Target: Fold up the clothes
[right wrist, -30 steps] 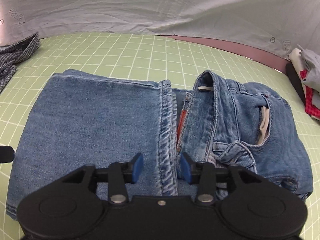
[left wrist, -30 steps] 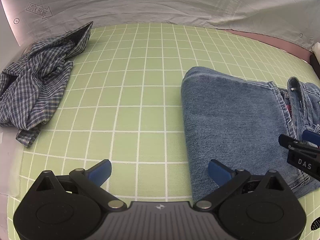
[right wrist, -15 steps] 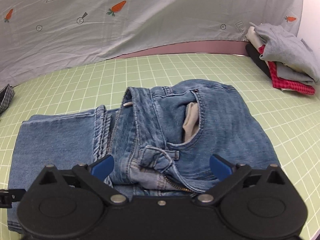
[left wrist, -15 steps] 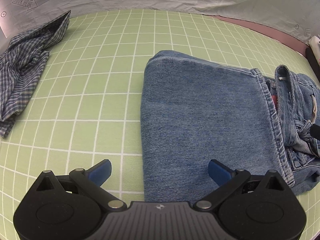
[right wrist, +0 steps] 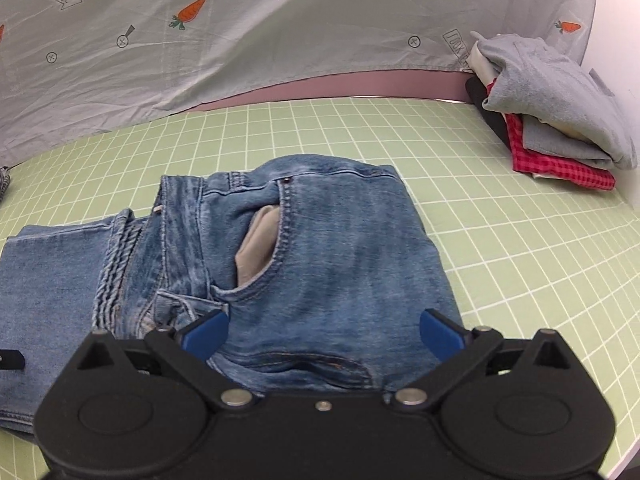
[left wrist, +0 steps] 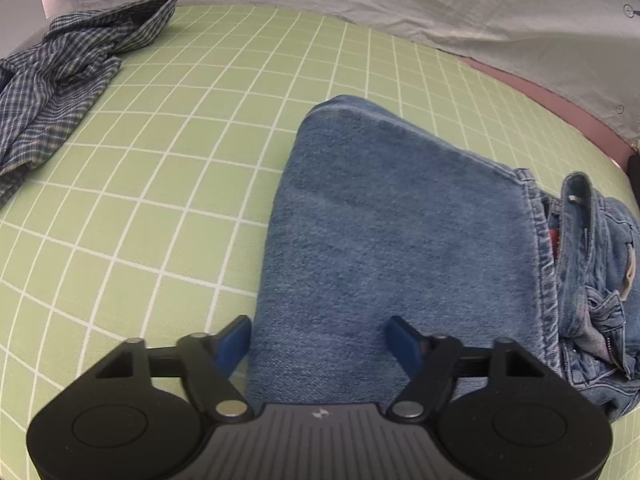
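Note:
Blue jeans [left wrist: 400, 220] lie folded on the green grid mat [left wrist: 180, 160], legs doubled over towards the waist. My left gripper [left wrist: 320, 340] hangs low over the folded left end. Its jaws are closing, one finger on the mat beside the fold and the other on the denim, with the fold edge between them and the cloth not visibly pinched. In the right wrist view the jeans [right wrist: 340, 248] show their waist and a pocket with pale lining. My right gripper [right wrist: 324, 332] stands wide open just above that end, holding nothing.
A crumpled blue plaid shirt [left wrist: 60, 80] lies at the mat's far left. A stack of folded clothes [right wrist: 552, 112], grey over red check, sits at the far right. A grey sheet with carrot prints [right wrist: 280, 40] hangs behind. The mat's front edge [right wrist: 580, 412] runs close on the right.
The left gripper slid right over the jeans' folded end, and its jaws narrowed. The right gripper opened wide and moved right from the leg hems to the waist end.

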A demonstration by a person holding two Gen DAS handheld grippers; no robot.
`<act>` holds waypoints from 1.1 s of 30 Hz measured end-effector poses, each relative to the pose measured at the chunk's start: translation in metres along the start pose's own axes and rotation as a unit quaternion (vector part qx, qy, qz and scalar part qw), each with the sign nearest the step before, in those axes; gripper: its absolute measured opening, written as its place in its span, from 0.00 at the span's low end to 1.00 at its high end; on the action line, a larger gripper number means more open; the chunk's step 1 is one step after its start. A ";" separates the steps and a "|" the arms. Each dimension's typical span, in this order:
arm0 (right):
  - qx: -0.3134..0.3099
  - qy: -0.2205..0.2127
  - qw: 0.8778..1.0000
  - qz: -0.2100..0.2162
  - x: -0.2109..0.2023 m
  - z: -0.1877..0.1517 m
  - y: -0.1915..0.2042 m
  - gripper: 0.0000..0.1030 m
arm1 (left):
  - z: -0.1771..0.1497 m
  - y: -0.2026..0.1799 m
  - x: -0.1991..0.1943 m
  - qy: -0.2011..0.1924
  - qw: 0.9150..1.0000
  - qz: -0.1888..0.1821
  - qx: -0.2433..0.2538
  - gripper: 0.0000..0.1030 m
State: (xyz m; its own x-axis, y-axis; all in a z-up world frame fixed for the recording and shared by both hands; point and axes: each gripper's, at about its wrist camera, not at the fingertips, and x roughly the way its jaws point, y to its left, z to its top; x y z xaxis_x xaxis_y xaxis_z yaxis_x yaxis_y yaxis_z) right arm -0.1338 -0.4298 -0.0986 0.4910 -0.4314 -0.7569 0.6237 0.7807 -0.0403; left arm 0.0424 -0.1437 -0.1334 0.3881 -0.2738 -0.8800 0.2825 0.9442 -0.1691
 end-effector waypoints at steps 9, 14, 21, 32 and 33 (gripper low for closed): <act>0.015 0.007 1.000 -0.023 0.007 -0.004 -0.048 1.00 | 0.014 -0.034 -0.046 -0.065 0.994 -0.086 -0.012 0.12; 0.032 0.017 0.999 -0.020 0.015 -0.005 -0.080 1.00 | 0.026 -0.115 -0.056 -0.086 0.981 -0.168 0.036 0.11; 0.039 0.026 0.999 -0.017 0.027 -0.001 -0.132 1.00 | 0.007 -0.227 0.016 0.026 0.955 -0.295 -0.017 0.12; 0.059 0.029 0.998 -0.010 0.056 0.018 -0.181 1.00 | -0.002 -0.229 0.072 0.106 0.931 -0.304 -0.174 0.16; 0.063 0.032 0.998 -0.003 0.059 0.020 -0.180 1.00 | 0.001 -0.230 0.069 0.108 0.930 -0.304 -0.175 0.20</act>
State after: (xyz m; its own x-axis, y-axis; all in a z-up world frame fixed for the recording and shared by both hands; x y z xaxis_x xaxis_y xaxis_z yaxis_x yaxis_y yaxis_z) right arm -0.2051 -0.6042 -0.1229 0.4503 -0.4033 -0.7966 0.7000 0.7133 0.0346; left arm 0.0050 -0.3798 -0.1545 0.0547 -0.7685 -0.6374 0.0756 0.6398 -0.7648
